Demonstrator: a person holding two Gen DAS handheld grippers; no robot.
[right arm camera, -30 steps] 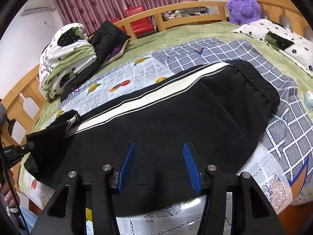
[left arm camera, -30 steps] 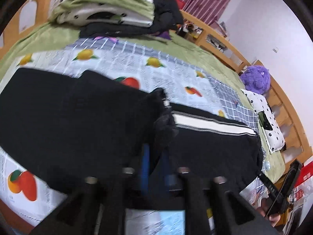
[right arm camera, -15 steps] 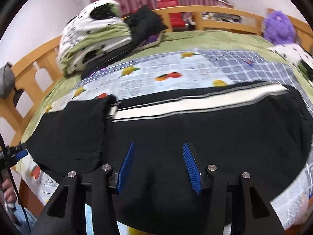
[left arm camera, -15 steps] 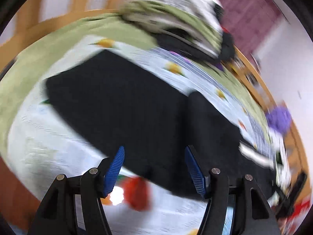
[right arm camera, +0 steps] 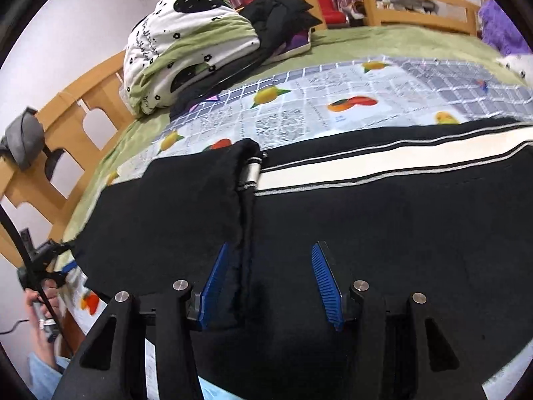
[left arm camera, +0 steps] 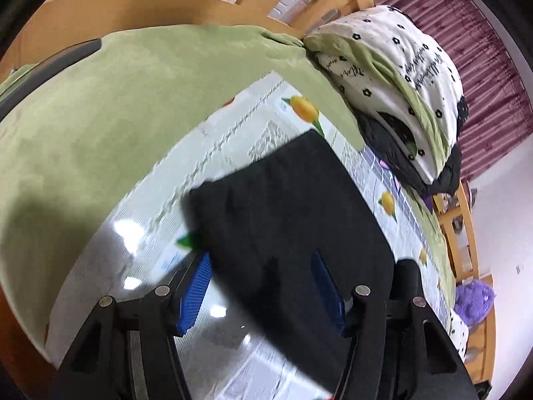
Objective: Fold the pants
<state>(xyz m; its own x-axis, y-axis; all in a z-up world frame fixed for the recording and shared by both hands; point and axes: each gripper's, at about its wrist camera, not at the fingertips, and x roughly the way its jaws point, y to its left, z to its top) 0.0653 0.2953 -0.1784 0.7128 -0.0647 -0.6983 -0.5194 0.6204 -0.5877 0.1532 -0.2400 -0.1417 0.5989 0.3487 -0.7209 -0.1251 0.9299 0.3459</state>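
Note:
Black pants [right arm camera: 399, 233] with a white side stripe [right arm camera: 383, 163] lie flat across the bed. Their leg end is folded back over them [right arm camera: 173, 200]. My right gripper [right arm camera: 269, 266] hovers open just above the edge of that fold, gripping nothing. In the left wrist view the folded end [left arm camera: 283, 206] shows as a black rectangle. My left gripper [left arm camera: 263, 273] hangs over its near corner. The jaws are closing, with cloth below and between the pads, which do not press on it. The left gripper [right arm camera: 50, 256] and the hand holding it also appear at the bed's left edge.
A fruit-print sheet [left arm camera: 233, 140] covers a green blanket [left arm camera: 100, 106]. A folded white and green quilt [right arm camera: 186, 50] and dark clothes [right arm camera: 279, 13] are piled at the back. A wooden bed rail [left arm camera: 133, 10] runs round the mattress. A purple plush toy [left arm camera: 473, 303] sits far right.
The left gripper let go of the leg cuff, opened and swung left and down to the folded end. The right gripper slid left along the pants to the fold's edge.

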